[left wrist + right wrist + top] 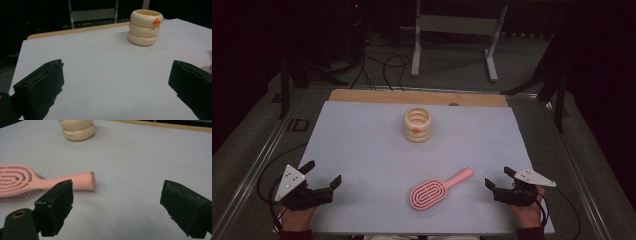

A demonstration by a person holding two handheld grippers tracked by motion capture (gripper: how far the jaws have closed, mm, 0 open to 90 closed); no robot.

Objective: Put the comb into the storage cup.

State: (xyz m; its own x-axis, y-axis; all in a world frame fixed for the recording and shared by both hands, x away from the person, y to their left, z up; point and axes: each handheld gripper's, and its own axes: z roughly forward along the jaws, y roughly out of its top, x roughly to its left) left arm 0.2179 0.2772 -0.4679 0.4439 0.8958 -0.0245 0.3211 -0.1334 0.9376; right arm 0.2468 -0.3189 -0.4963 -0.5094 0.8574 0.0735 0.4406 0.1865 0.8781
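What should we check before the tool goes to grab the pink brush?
1. Right tool open with nothing in it: ok.
2. Left tool open with nothing in it: ok.
3. Pink brush lying flat on the white mat, bristles down: ok.
4. Brush handle free of other things, pointing toward the right tool: ok.
5. Cream cup upright, standing apart from the brush: ok.

White-topped table [362,150]: cream ringed holder [417,125], pink hairbrush [437,190].
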